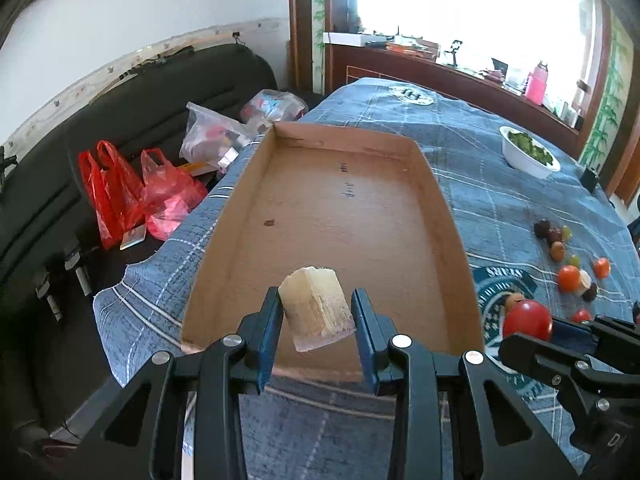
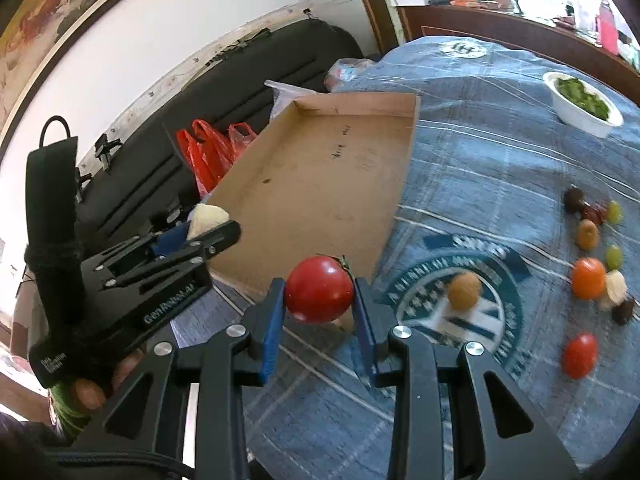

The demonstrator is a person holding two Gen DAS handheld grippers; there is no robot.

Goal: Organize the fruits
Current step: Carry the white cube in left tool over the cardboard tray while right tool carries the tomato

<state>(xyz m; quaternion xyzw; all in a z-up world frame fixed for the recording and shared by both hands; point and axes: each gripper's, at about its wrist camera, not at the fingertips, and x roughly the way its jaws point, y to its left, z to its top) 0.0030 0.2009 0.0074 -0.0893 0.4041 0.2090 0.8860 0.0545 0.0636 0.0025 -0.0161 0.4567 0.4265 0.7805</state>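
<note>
With the left gripper pinching a pale fruit chunk over the near end of the cardboard tray and the right gripper pinching a red tomato just near of it, either fruit could slip and roll off the surface.

**Readable Marks**

Left gripper — its black side reads "GenRobot.ai"; the small white print on its strap is too fine to read. The blue cloth carries a round teal emblem with upside-down, blurred letters. The cardboard tray bears handwritten scribbles — illegible.
</note>
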